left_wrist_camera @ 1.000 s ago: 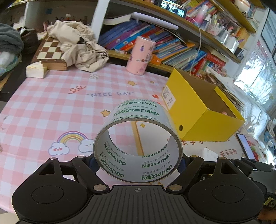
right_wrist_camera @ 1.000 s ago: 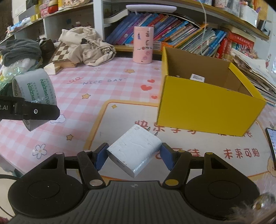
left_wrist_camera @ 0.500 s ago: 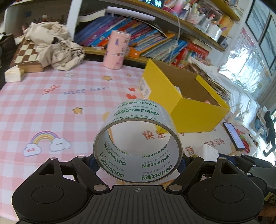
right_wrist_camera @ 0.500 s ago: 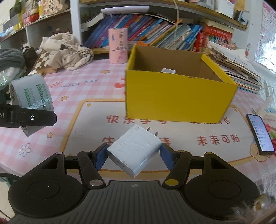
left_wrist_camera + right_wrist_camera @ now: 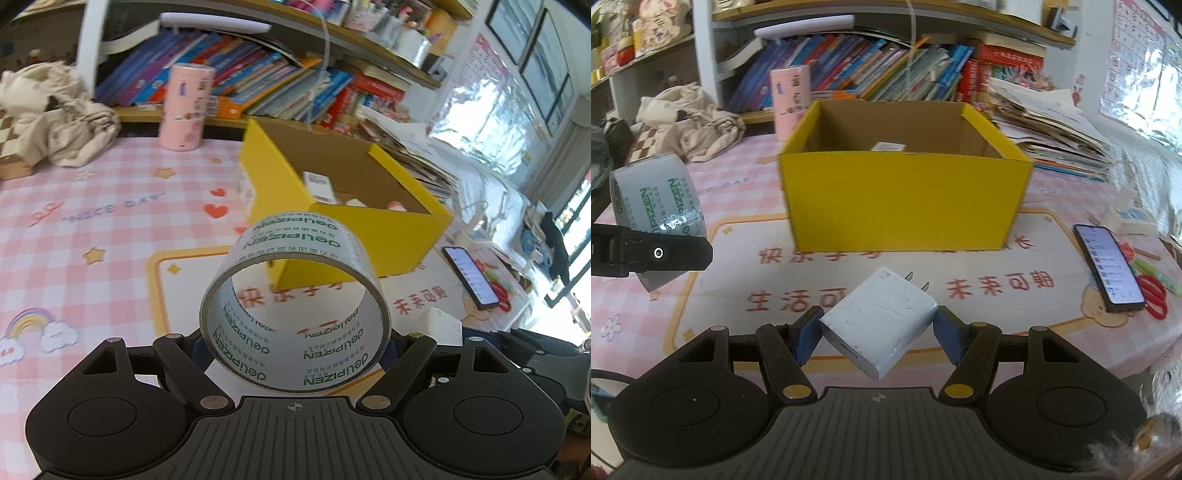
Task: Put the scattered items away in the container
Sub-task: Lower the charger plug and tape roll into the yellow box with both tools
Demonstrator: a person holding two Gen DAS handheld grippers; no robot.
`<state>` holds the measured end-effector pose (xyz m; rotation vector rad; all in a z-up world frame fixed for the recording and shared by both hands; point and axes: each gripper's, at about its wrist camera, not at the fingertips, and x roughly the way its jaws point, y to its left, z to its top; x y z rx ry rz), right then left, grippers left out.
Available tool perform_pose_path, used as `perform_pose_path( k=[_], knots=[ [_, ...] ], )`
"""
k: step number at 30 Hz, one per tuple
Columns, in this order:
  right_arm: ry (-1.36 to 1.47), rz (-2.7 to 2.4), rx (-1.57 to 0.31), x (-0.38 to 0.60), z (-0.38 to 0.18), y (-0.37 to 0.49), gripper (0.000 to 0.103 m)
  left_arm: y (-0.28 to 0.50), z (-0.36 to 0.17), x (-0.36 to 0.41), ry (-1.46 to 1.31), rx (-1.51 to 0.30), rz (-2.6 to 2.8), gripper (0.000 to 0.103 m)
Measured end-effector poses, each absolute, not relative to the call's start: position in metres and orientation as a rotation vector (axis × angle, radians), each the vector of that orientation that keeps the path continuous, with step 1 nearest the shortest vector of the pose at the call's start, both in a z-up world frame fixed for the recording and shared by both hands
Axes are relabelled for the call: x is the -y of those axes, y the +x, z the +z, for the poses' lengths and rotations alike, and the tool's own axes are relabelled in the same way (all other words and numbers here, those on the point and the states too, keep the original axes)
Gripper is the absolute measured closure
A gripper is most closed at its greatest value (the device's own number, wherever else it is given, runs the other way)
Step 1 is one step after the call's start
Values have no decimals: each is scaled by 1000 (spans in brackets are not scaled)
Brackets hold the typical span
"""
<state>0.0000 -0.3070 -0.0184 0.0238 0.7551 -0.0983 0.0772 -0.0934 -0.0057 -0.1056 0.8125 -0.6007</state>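
The left gripper had its jaws closed on a roll of clear packing tape, held above the tabletop with its open core facing the camera. The right gripper had its jaws clamped on a white plug-in charger, tilted, its 2 prongs pointing toward the yellow cardboard box.

From the left wrist, the box stood corner-on just past the tape, and 3 small things lay inside it, too blurred to name. The right wrist showed only 1 small flat item inside, but it caught the left gripper side-on with the tape off to the left of the box. A smartphone lay screen-up to the right, and a pink cylinder stood behind the box by the bookshelf.
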Motion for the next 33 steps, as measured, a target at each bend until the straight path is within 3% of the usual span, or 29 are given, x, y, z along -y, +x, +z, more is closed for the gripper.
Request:
perform_pose_path(
  k=[17,33],
  knots=[
    [41,-138,-701,362,-5,1,40,79,14,161,-15,-729,-710,19],
    [-18,14,-467,401,41,59,40,124,51,203,-18,-607,-614,19]
  ],
)
